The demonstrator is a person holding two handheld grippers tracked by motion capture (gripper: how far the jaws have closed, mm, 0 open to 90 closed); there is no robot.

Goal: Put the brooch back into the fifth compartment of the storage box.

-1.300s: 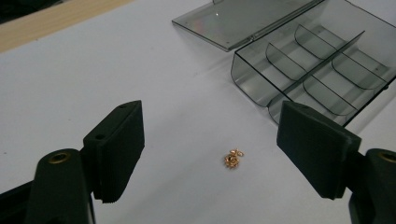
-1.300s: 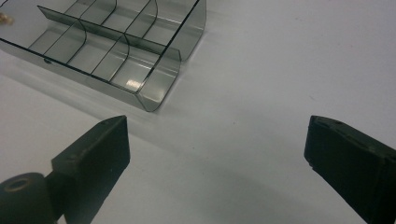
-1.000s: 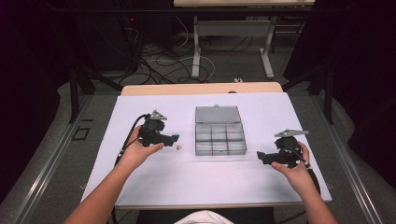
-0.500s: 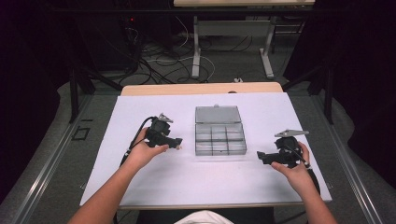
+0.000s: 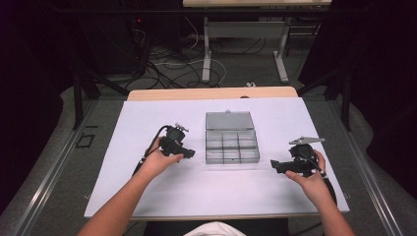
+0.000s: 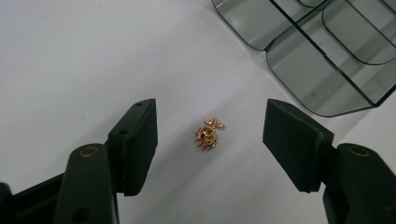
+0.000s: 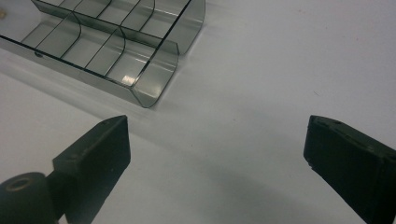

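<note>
The left claw (image 6: 210, 135) is hanging low over the white counter (image 5: 147, 123) with its two black pads standing apart; the jaws have just been closing in, yet neither pad is touching anything, so the claw is still released. Lying on the counter between the pads is one small gold brooch (image 6: 208, 135), a round flower-like piece set with reddish stones and a tiny second bit at its upper edge. It is sitting a little nearer the left pad (image 6: 135, 140) than the right pad (image 6: 294, 140), clear of both.

In the high view the left claw (image 5: 189, 153) is pointing toward the one clear plastic organiser box (image 5: 231, 146), which is sitting near the middle of the counter just beside the brooch's spot; its lid is lying open flat behind it. The box is showing nine compartments in three rows of three. In the left gripper view one rounded corner of the box (image 6: 322, 60) is lying beyond the right pad, apart from the brooch.

The right claw (image 5: 274, 166) is resting over the counter on the far side of the box, pointing at it. Its two pads are spread wide with bare counter between them (image 7: 215, 154), so it is released too, and a corner of the box (image 7: 154, 79) is lying just ahead.

Nothing is standing between the left pads and the brooch.
</note>
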